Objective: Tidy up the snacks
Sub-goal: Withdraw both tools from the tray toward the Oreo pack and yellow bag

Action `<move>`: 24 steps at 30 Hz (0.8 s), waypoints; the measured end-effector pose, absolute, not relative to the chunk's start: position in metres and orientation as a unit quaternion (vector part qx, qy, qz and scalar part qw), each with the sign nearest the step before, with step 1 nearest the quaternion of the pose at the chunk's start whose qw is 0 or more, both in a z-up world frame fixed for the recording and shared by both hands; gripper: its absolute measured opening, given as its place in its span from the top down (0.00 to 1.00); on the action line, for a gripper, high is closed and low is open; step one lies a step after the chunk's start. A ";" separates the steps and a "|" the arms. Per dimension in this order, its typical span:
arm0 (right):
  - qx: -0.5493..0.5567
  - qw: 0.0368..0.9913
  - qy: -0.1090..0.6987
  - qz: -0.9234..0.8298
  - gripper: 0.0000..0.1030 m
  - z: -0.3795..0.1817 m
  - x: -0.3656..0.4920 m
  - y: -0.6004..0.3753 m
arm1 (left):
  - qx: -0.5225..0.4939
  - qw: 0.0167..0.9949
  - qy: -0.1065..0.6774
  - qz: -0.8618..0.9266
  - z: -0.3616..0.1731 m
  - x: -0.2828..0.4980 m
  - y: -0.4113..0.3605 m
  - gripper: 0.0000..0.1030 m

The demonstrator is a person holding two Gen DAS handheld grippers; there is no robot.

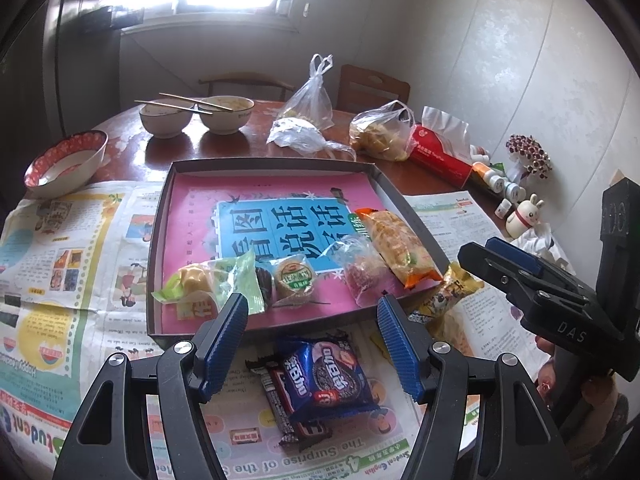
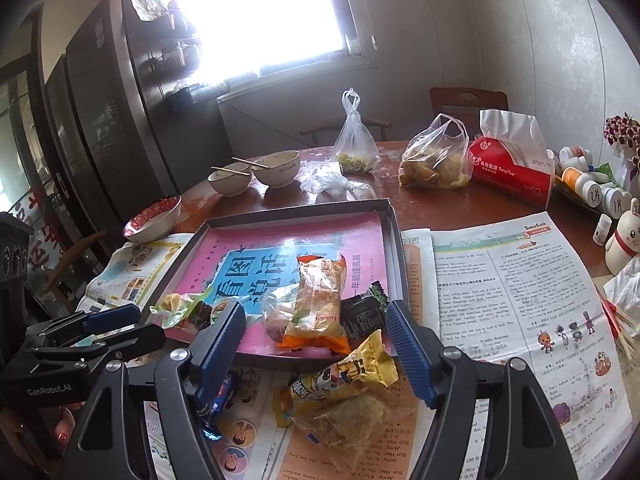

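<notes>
Newspaper-covered table point(image 1: 440, 184) by bright window point(image 2: 256, 12); both grippers point(image 1: 312, 322) point(image 2: 316, 330) wide, nothing held.

Three bowls point(image 1: 66, 162), two tied plastic bags point(image 1: 310, 100), one tissue pack point(image 1: 440, 150).

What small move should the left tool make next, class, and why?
Probably lower the left tool onto the blue cookie pack: its jaws stand open and empty just above it, and the pack lies on the newspaper, outside the tray where other snacks sit.
</notes>
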State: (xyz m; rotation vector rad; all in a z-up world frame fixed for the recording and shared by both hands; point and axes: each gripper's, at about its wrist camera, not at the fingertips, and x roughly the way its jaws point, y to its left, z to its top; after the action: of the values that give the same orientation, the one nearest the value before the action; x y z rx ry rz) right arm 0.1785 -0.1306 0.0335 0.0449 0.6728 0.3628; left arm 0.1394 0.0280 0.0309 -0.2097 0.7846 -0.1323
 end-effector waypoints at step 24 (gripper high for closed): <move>0.019 0.930 0.322 0.176 0.29 0.039 0.158 -0.141 | -0.068 0.909 0.404 -0.073 0.024 0.128 0.005 0.33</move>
State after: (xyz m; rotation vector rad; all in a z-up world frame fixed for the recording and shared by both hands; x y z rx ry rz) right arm 0.1578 -0.1407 0.0394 0.0381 0.6589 0.3599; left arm 0.1283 0.0050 0.0238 -0.1412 0.8328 -0.1499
